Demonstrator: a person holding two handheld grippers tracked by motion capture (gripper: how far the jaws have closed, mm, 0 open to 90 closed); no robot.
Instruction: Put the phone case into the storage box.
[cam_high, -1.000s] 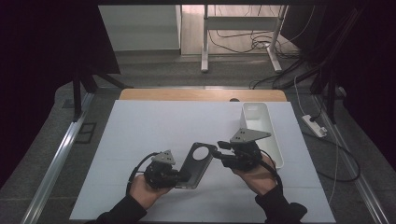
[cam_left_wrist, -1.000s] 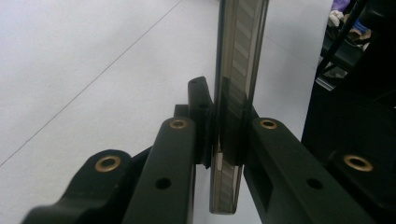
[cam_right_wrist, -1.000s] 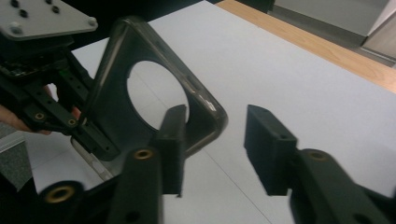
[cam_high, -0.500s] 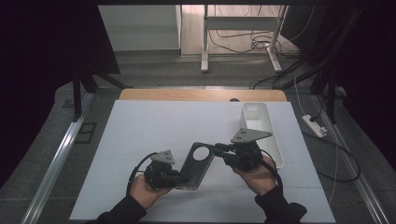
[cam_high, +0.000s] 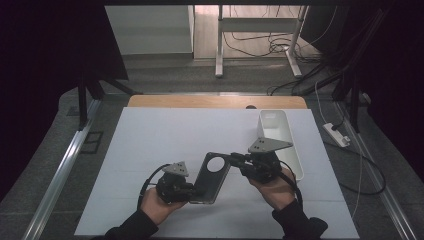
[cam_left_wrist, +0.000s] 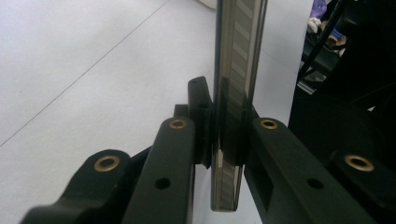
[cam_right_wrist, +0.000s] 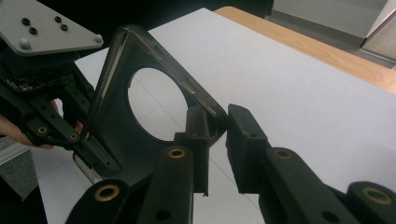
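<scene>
A dark translucent phone case (cam_high: 212, 177) with a large round camera cutout is held tilted above the near middle of the white table (cam_high: 150, 145). The left gripper (cam_high: 186, 189) clamps its near edge. The right gripper (cam_high: 234, 159), whose jaws have just been closing, now pinches its far corner; a second ago they stood wider.

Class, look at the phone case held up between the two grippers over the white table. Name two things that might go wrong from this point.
1. The right gripper, whose jaws have just been closing, has only the corner rim of the phone case between them; that shallow bite may slip off.
2. The left gripper clamps the thin edge of the case at the opposite end, so pulling the hands apart might bend the case or tear it loose, dropping it on the table.
</scene>
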